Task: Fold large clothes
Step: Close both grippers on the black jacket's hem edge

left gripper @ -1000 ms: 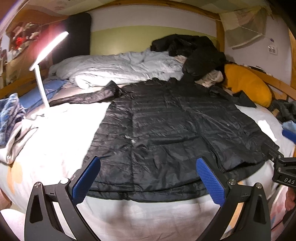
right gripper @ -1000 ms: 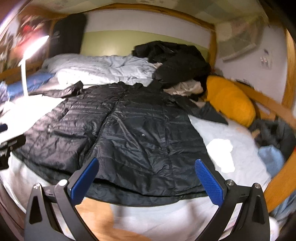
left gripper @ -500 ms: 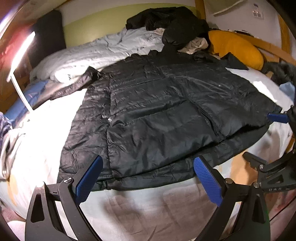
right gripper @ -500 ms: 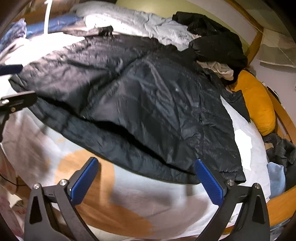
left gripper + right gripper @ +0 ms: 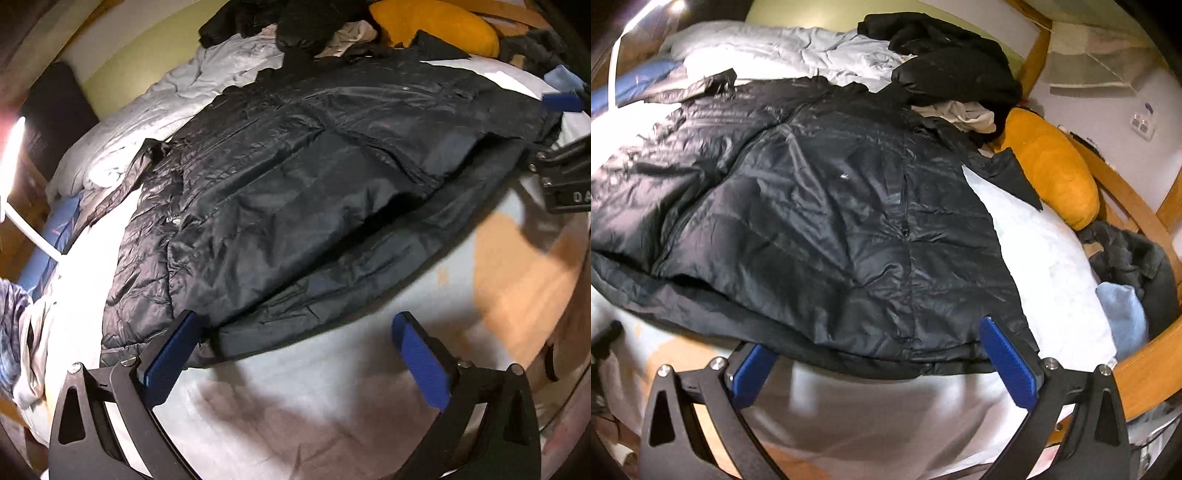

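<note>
A large black puffer jacket (image 5: 295, 192) lies spread front-up on the white bed, hem toward me; it also shows in the right wrist view (image 5: 820, 221). My left gripper (image 5: 295, 350) is open at the jacket's left hem corner, its left pad touching the hem edge. My right gripper (image 5: 882, 365) is open at the right hem corner, with the hem lying between its blue pads. The right gripper also shows at the right edge of the left wrist view (image 5: 561, 147).
A crumpled pale duvet (image 5: 798, 51) and a heap of black clothes (image 5: 945, 66) lie behind the jacket. An orange pillow (image 5: 1049, 170) rests against the wooden bed rail (image 5: 1134, 206). A lit white lamp (image 5: 14, 173) stands at left.
Both grippers have dropped lower and moved in toward the jacket's hem; the views tilt down and the hem now reaches the pads. Both stay open.
</note>
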### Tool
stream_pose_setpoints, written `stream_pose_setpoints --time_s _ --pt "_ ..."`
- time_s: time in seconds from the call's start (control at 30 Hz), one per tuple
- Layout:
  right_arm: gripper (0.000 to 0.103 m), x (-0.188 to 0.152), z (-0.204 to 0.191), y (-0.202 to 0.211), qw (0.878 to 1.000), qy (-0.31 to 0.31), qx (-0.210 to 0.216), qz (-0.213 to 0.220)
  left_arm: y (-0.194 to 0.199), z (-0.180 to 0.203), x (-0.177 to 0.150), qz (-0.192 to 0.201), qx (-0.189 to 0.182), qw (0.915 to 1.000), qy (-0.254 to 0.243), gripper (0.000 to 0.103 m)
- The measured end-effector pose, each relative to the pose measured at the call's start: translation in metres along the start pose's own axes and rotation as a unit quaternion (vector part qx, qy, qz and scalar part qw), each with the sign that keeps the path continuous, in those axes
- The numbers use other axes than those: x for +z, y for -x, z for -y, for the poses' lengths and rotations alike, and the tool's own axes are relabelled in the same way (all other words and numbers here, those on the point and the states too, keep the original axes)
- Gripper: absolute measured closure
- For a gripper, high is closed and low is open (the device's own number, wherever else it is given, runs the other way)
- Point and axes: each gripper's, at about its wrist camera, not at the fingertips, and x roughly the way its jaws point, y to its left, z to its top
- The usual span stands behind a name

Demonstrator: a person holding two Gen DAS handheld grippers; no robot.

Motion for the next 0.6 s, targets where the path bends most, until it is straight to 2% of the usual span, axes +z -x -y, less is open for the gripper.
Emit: stream_pose_setpoints --time_s 0.17,0.2,0.23,0.27,0.3,0.33,0.37,0.4,0.43,0.47,0.53,0.6 --pt "0.000 -0.002 -0.006 -0.011 1.000 0.010 -0.017 0.000 -0.007 -0.031 0.006 0.019 0.008 0.9974 0.069 0.000" --pt "0.002 -0.002 -0.007 -0.012 1.000 0.010 -0.023 0.004 -0.009 -0.038 0.008 0.023 0.020 0.9962 0.082 0.000" --pt "0.010 -0.001 -0.007 -0.012 1.000 0.008 -0.025 0.010 -0.011 -0.045 0.010 0.027 0.039 0.9945 0.093 0.005" --pt "0.021 0.000 -0.007 -0.011 1.000 0.005 -0.025 0.016 -0.013 -0.055 0.011 0.034 0.066 0.9913 0.109 0.022" --pt "0.027 0.000 -0.006 -0.009 0.999 0.002 -0.030 0.022 -0.015 -0.062 0.010 0.037 0.086 0.9882 0.121 0.033" --pt "0.040 0.001 -0.005 -0.009 0.999 0.000 -0.037 0.024 -0.017 -0.072 0.010 0.036 0.104 0.9842 0.139 0.051" --pt "0.056 0.001 -0.003 -0.010 0.999 -0.004 -0.046 0.024 -0.020 -0.081 0.009 0.033 0.112 0.9811 0.154 0.066" --pt "0.066 0.002 0.001 -0.011 0.998 -0.012 -0.057 0.024 -0.021 -0.089 0.007 0.031 0.115 0.9778 0.172 0.075" --pt "0.081 0.002 0.008 -0.012 0.997 -0.027 -0.065 0.022 -0.021 -0.098 0.005 0.029 0.115 0.9744 0.191 0.086" --pt "0.089 0.002 0.015 -0.012 0.997 -0.043 -0.067 0.021 -0.018 -0.107 0.003 0.035 0.101 0.9714 0.212 0.089" --pt "0.092 0.003 0.034 -0.008 0.994 -0.094 -0.038 0.030 -0.009 -0.112 0.001 0.051 0.077 0.9688 0.230 0.094" --pt "0.095 0.004 0.044 0.005 0.991 -0.123 -0.018 0.055 0.007 -0.106 0.004 0.076 0.097 0.9705 0.207 0.094"
